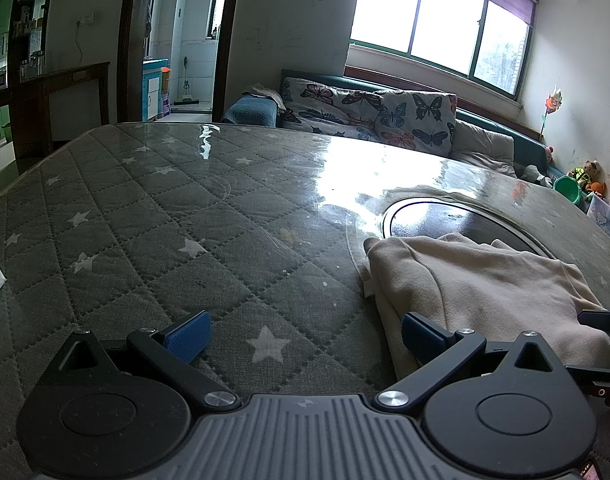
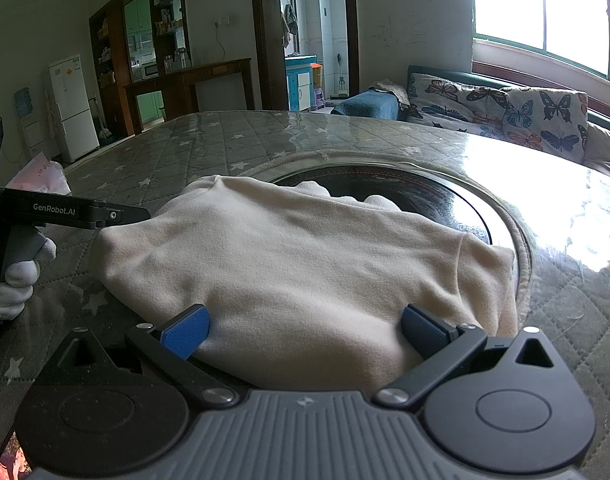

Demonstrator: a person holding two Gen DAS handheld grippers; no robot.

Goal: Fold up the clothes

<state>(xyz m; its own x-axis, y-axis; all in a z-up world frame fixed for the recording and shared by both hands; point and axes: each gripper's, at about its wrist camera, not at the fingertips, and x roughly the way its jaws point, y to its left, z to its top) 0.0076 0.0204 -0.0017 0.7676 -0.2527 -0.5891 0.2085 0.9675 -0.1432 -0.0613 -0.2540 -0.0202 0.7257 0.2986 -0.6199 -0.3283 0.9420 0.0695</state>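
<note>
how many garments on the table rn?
1. A cream garment lies bunched on the quilted table, partly over the round glass inset, between the open right gripper's fingers. More could be hidden underneath.

A: Where does the light come from?

B: From the window (image 1: pixel 441 12), far ahead and to the right of the left gripper (image 1: pixel 305 338). Its panes are blown out to white.

A: Any glare?

B: Strong glare on the clear table cover (image 2: pixel 545 200), ahead and right of the right gripper (image 2: pixel 305 332), washing out the quilted pattern beneath.

A: And the rest?

B: Dim. The doorway (image 1: pixel 181 40) and shelves (image 2: pixel 145 40) far left are murky. The cream garment (image 2: pixel 297 264) shows soft shading in its folds.

A: Distortion?

B: Fisheye bending curves the table edge and window frame; corners darken. Focus is fairly sharp throughout.
</note>
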